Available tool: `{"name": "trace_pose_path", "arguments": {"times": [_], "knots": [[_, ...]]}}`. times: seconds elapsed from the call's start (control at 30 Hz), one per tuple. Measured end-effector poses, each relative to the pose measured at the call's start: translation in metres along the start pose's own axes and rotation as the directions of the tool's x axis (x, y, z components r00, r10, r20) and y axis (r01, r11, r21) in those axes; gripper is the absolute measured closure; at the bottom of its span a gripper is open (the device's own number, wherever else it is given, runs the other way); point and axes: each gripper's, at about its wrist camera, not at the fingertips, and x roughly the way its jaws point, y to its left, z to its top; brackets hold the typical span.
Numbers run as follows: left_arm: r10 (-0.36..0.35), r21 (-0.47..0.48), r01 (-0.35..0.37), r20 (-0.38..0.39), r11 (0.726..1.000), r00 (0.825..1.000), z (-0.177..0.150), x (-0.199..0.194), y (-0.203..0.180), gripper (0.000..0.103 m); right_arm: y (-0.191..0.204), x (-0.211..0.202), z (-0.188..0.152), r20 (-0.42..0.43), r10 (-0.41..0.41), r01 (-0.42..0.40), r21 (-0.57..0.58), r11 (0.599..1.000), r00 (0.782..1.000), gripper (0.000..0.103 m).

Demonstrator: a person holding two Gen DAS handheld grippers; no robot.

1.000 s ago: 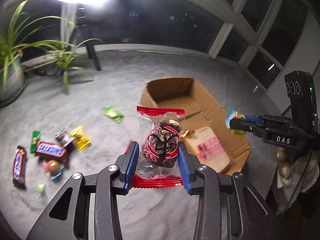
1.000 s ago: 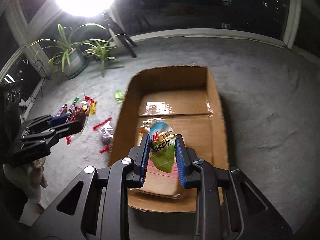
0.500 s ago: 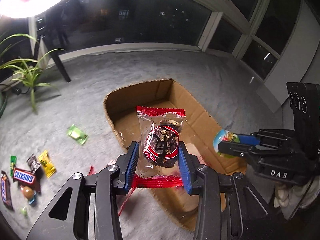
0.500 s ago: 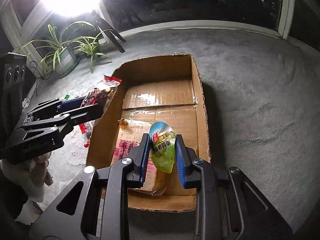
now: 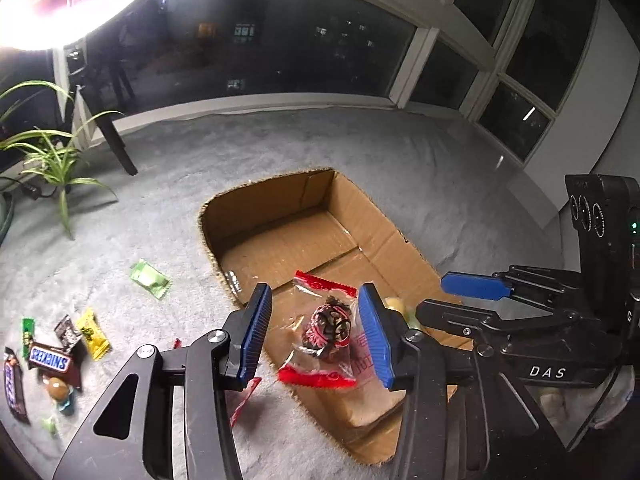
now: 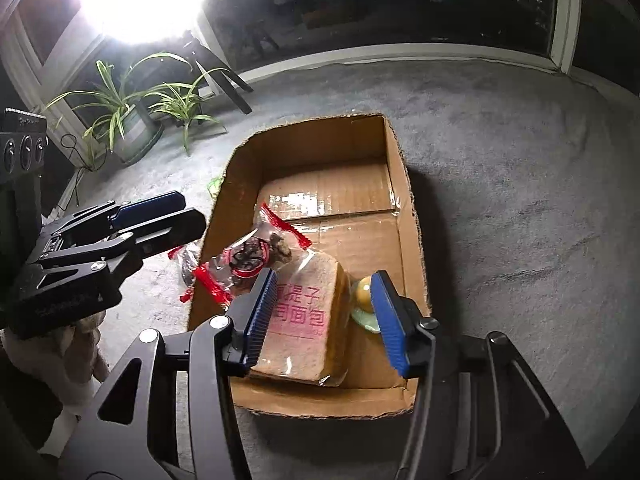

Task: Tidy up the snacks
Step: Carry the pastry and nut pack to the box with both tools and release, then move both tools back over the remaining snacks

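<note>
Opening, both grippers stand over the cardboard box (image 6: pixel 404 184). The left gripper (image 5: pixel 316 330) has its jaws apart, and the red-edged snack packet (image 5: pixel 326 330) sits loose between and below them (pads not pressing). The right gripper (image 6: pixel 324 316) spreads wide and holds nothing; the green egg packet (image 6: pixel 365 300) lies below its right finger, beside the bread bag (image 6: pixel 308 312).
</note>
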Motion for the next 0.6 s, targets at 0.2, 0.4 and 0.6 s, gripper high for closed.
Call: {"name": "trace_pose_path", "arguments": {"times": [0.2, 0.4, 0.6], "knots": [[0.009, -0.037, -0.008, 0.016, 0.999, 1.0, -0.01, -0.02, 0.019, 0.059, 0.015, -0.01, 0.0, 0.035, 0.02, -0.021, 0.016, 1.0, 0.999, 0.05], [0.042, -0.075, -0.039, 0.038, 0.996, 0.998, -0.031, -0.054, 0.053, 0.059, 0.052, -0.014, -0.002, 0.056, 0.044, -0.042, -0.037, 0.998, 0.997, 0.039], [0.124, -0.163, -0.113, 0.058, 0.98, 0.991, -0.068, -0.099, 0.107, 0.059, 0.096, -0.01, -0.004, 0.079, 0.047, -0.039, -0.1, 0.994, 0.996, 0.029]]}}
